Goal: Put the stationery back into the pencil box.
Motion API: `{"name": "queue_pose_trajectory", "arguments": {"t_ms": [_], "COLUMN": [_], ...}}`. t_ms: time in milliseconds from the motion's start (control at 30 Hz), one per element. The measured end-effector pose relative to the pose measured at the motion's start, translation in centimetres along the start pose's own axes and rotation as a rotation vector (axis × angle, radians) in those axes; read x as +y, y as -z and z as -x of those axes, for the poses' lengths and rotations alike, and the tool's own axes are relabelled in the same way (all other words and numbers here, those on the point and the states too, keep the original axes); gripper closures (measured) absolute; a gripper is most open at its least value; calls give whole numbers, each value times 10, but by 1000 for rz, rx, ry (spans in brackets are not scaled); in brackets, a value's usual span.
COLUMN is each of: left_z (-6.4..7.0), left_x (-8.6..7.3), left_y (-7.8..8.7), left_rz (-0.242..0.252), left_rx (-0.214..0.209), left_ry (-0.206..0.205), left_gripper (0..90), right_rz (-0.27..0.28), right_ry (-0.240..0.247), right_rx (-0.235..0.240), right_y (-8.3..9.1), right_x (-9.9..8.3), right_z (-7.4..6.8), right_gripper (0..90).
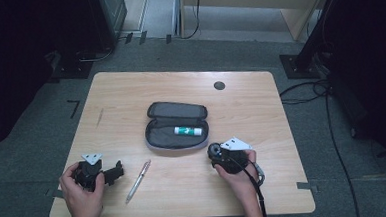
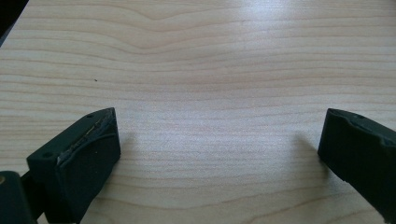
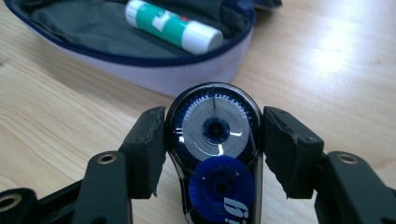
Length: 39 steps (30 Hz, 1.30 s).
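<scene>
Pale wood grain is shown across the whole table (image 1: 130, 92), which is set on grey carpet. Near the table's middle an open pencil case (image 1: 177, 125) is laid flat, its dark lining turned up and its zip edge blue (seen closely in the right gripper view). Inside the near half of the case a glue stick (image 1: 188, 131) is laid on its side, green in the body with white ends.

At the near left corner the left gripper (image 1: 115, 171) is held low over the table by the person's left hand (image 1: 83, 194); its jaws are spread wide, and between them bare wood is seen in the left gripper view. Just to its right a silver pen (image 1: 138, 180) is laid at a slant on the table, apart from the case.

On the right, the right gripper (image 3: 214, 140) is held just in front of the case's near edge, and its jaws are pressed against the two sides of a correction tape dispenser (image 3: 214, 154), a dark see-through shell with a silver disc and a blue wheel inside.
</scene>
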State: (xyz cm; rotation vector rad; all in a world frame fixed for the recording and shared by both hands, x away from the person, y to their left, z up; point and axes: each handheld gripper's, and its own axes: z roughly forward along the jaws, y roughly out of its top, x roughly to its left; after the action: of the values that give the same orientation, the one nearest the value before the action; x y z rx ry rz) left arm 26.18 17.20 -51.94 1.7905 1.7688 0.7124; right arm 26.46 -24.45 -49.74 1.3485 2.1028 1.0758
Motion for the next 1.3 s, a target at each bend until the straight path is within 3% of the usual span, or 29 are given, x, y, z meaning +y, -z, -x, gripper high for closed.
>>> {"name": "queue_pose_trajectory", "arguments": {"t_ms": [633, 1300], "left_z": [0, 0], "left_x": [0, 0], "left_y": [0, 0], "left_rz": [0, 1], "left_rx": [0, 0], "left_ry": [0, 2], "left_gripper": [0, 0], "right_rz": [76, 79], "right_ry": [41, 108], "right_rx": [52, 82], "right_y": [-3, -10], "right_x": [39, 98], "right_z": [-17, -36], "right_gripper": [421, 421]}}
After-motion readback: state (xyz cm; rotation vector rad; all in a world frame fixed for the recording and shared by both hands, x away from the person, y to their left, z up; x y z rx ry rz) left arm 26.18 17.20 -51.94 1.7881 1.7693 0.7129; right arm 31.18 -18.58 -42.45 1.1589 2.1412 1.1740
